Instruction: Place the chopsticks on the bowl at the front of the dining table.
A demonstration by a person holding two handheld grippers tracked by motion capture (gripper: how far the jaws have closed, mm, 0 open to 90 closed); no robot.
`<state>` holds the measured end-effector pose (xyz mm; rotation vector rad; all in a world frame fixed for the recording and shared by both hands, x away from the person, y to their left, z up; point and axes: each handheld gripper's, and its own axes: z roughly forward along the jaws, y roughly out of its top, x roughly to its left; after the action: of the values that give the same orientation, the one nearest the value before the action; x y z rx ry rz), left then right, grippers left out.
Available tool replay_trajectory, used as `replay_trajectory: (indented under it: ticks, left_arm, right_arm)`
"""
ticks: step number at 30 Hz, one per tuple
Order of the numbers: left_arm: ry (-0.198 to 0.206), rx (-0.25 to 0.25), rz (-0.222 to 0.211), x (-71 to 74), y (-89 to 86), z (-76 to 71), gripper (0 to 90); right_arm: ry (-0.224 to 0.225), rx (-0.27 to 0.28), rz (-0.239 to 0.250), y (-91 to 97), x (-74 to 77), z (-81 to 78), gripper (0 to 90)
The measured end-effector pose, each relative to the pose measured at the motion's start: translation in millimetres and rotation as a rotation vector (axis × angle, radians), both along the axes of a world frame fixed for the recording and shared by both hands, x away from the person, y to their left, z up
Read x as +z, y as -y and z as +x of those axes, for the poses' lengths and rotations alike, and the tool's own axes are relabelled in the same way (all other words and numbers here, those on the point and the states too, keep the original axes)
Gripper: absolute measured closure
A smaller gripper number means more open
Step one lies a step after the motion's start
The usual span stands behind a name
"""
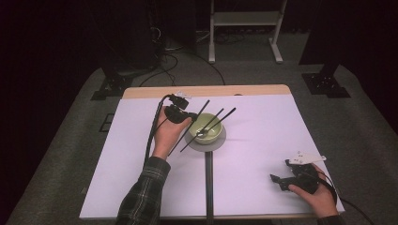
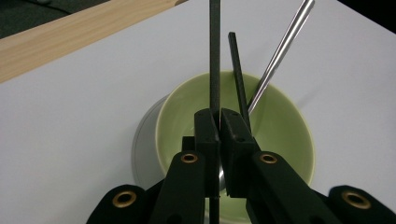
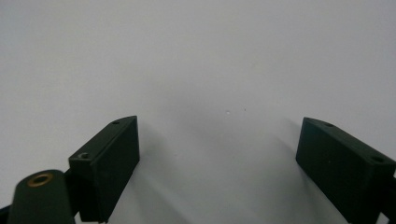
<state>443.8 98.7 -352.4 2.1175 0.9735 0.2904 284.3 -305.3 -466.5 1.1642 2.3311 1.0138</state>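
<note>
A pale green bowl [image 1: 208, 130] stands on a grey plate [image 1: 191, 142] in the middle of the white table. A metal spoon [image 1: 212, 124] lies in it, its handle sticking out over the far rim. My left gripper [image 1: 191, 117] is at the bowl's left rim, shut on a black chopstick [image 1: 187, 130] that slants over the bowl's left side. A second black chopstick [image 1: 220, 119] leans across the bowl. In the left gripper view the gripper [image 2: 219, 114] clamps the chopstick [image 2: 214, 65] above the bowl [image 2: 280, 135], beside the other chopstick [image 2: 237, 74] and the spoon handle [image 2: 282, 46]. My right gripper [image 1: 280, 171] rests open at the front right.
A white sheet [image 1: 263, 136] covers the table, with a wooden strip [image 1: 206, 91] along the far edge. A dark upright bar [image 1: 209, 183] crosses the front middle of the table. In the right gripper view the open gripper [image 3: 219, 140] faces bare white surface [image 3: 196, 56].
</note>
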Motion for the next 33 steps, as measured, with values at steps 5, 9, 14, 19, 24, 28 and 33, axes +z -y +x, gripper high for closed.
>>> replay_trajectory:
  ticks: [5,9,14,19,24,28,33]
  left_arm:
    - [-0.006,0.005,0.008,-0.9,6.6,7.3,86.4]
    - [-0.012,0.005,0.006,-2.8,11.3,12.1,86.4]
    - [-0.021,0.015,0.003,-8.1,15.2,17.2,86.4]
    - [-0.033,0.022,-0.007,-12.8,17.7,21.1,86.4]
    - [-0.034,0.026,-0.017,-13.2,22.9,23.7,86.4]
    - [-0.035,0.027,-0.006,-13.9,26.3,25.8,86.4]
    - [-0.044,0.031,0.000,-18.4,28.4,28.5,86.3]
  right_arm:
    - [-0.001,0.000,0.001,0.0,0.0,0.0,12.1]
    - [0.000,0.000,0.001,0.1,0.0,0.0,12.1]
    - [0.000,0.000,0.001,0.1,0.0,0.0,12.1]
    - [-0.001,0.000,0.001,0.2,0.1,0.1,12.1]
    - [0.000,0.001,0.002,0.2,0.0,0.1,12.1]
    - [-0.001,0.000,0.002,0.2,0.1,0.0,12.1]
    - [-0.001,0.000,0.002,0.2,0.1,0.1,12.1]
